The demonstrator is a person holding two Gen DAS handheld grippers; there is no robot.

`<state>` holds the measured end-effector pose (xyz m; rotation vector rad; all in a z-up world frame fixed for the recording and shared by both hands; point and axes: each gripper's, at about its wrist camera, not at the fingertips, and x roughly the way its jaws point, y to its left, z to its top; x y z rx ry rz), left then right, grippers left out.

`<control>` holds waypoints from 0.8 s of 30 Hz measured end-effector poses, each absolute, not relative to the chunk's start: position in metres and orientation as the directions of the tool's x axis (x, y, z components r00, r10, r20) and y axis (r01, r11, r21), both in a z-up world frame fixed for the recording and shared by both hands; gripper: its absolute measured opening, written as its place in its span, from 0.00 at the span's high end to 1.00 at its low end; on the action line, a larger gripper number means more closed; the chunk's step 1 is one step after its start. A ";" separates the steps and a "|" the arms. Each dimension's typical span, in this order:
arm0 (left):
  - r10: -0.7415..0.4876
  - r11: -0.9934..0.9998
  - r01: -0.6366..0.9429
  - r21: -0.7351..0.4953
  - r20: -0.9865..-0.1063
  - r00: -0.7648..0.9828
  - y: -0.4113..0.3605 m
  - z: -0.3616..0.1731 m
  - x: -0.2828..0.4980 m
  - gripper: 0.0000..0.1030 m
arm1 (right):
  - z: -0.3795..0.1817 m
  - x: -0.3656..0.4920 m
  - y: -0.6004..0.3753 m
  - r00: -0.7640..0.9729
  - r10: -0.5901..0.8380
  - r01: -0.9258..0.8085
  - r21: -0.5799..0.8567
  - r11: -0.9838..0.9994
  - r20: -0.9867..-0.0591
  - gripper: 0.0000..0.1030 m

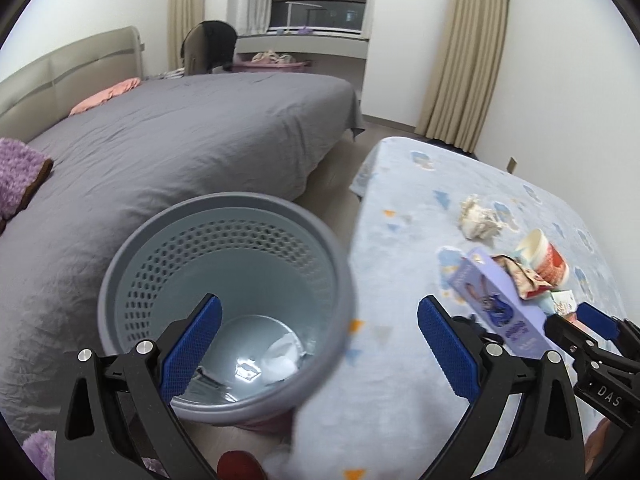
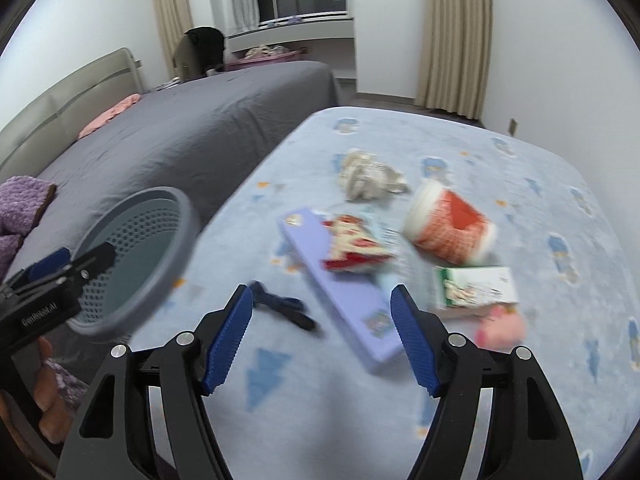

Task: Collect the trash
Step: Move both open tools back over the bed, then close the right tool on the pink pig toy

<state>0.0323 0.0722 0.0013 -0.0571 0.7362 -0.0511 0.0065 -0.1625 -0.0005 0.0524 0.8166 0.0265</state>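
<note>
While both grippers hang above the scene with nothing in them, the trash lies scattered on a table point(image 2: 360, 420) under a pale blue patterned cloth, and the bin point(image 1: 224, 216) stands on the floor between that table and a grey bed point(image 1: 180, 128). The left gripper point(image 1: 320, 328) has its jaws spread wide over the bin's mouth; the right gripper point(image 2: 322, 320) is likewise open, its blue ribbed pads clear of everything. Nearest its fingers lies a long lilac box point(image 2: 344, 292), flat and stiff cardboard, probably light, and best pinched across its narrow width near the middle. On it rests a red foil wrapper point(image 2: 352, 244) (thin, crinkly, likely to slip). A paper cup point(image 2: 448, 228) lies tipped on its side; its wall looks crushable, so the rim seems the safer hold. Beyond sits a crumpled paper wad point(image 2: 368, 174), soft and easy to squeeze. The bin is grey plastic with perforated sides.
</note>
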 end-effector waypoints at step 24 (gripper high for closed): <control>-0.045 0.996 0.083 0.020 -0.699 0.714 -0.019 -0.029 0.028 0.06 | -0.053 -0.005 -0.279 0.608 -0.107 0.175 0.002 0.985 -0.787 0.22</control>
